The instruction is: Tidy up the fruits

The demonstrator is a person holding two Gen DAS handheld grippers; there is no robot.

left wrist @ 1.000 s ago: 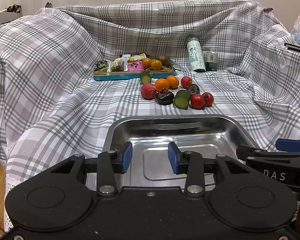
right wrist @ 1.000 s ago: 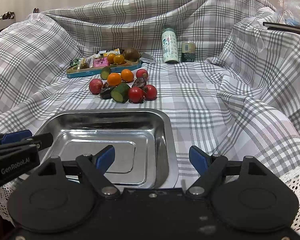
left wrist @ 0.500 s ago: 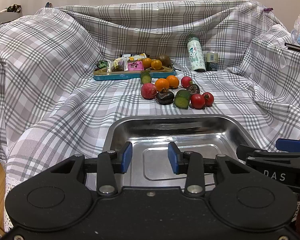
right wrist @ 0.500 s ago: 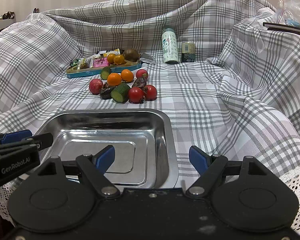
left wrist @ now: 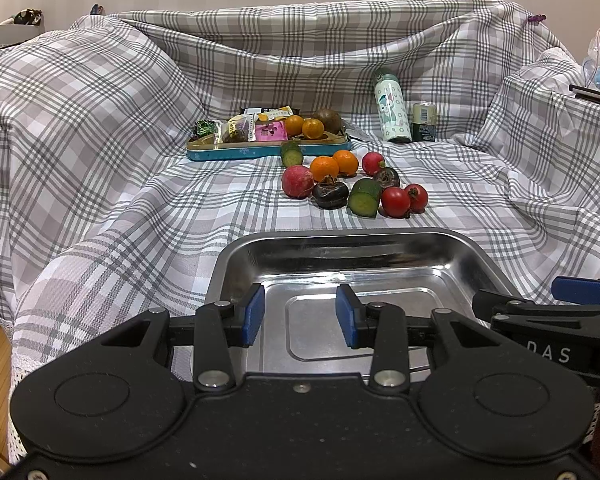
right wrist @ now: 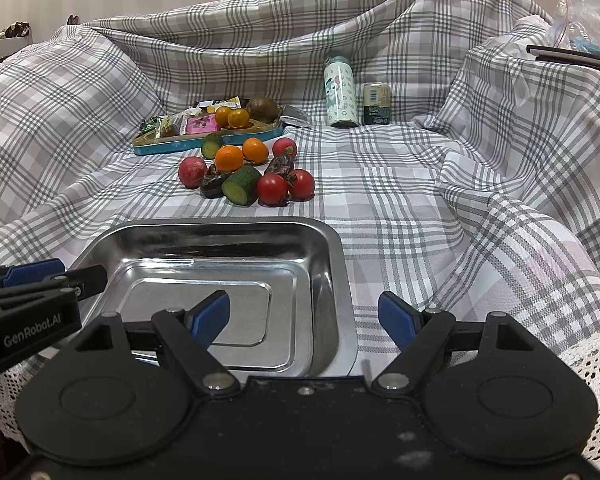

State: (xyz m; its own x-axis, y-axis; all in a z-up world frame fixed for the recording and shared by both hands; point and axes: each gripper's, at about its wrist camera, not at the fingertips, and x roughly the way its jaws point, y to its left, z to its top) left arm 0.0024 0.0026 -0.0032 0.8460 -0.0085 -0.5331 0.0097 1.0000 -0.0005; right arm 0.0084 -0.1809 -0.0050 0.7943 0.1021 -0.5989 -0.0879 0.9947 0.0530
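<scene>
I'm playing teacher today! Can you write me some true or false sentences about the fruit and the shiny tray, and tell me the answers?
1. The steel tray has fruit in it. False: it holds nothing.
2. Two red tomatoes sit side by side on the checked cloth. True.
3. The left tool holds an orange. False: it is open and holds nothing.
4. The patterned bottle stands upright. True.
5. The right tool is shut. False: it is open wide.
</scene>
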